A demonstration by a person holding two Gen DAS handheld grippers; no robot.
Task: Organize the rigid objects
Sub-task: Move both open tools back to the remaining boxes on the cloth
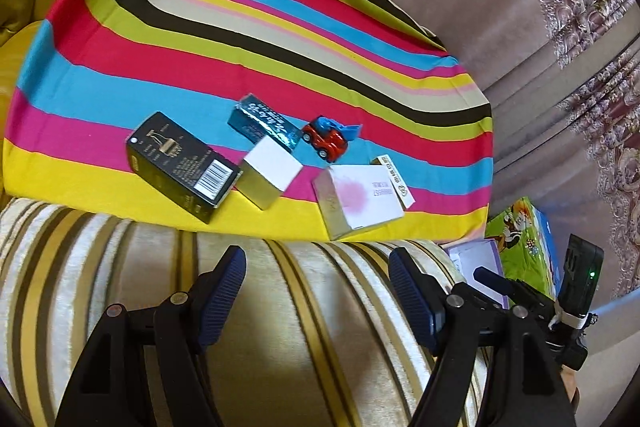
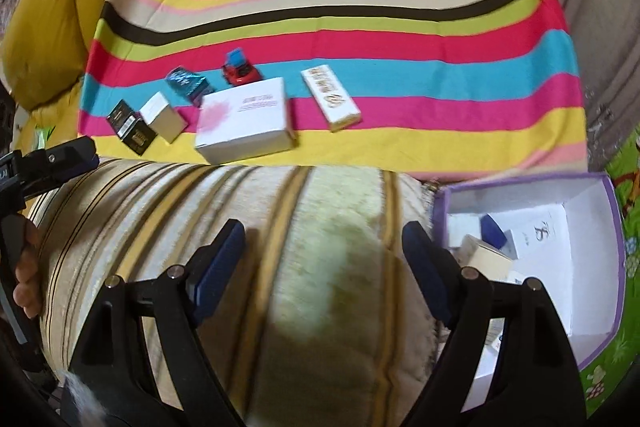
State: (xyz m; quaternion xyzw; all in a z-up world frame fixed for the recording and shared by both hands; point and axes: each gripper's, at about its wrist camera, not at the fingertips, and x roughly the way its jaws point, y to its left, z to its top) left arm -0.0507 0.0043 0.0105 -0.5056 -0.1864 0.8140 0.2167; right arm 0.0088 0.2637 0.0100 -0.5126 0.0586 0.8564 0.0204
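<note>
Several small boxes lie in a row on a striped cloth [image 1: 240,39]: a black box [image 1: 182,165], a white-and-gold box [image 1: 270,173], a teal box [image 1: 264,121], a white box with a pink stain [image 1: 360,201] and a narrow white box [image 2: 330,97]. A red toy car [image 1: 326,139] sits behind them. My left gripper [image 1: 318,259] hovers open over the beige striped cushion, short of the boxes, with nothing between its jaws. My right gripper [image 2: 324,231] is open and empty too, left of a purple-rimmed open box [image 2: 520,181] holding small boxes.
A beige striped cushion [image 2: 280,219] runs along the cloth's near edge. A yellow leather cushion [image 2: 52,27] lies at the left, and a green cartoon mat [image 1: 520,239] under the purple-rimmed box. A person's hand [image 2: 26,267] holds the left gripper at the right wrist view's left edge.
</note>
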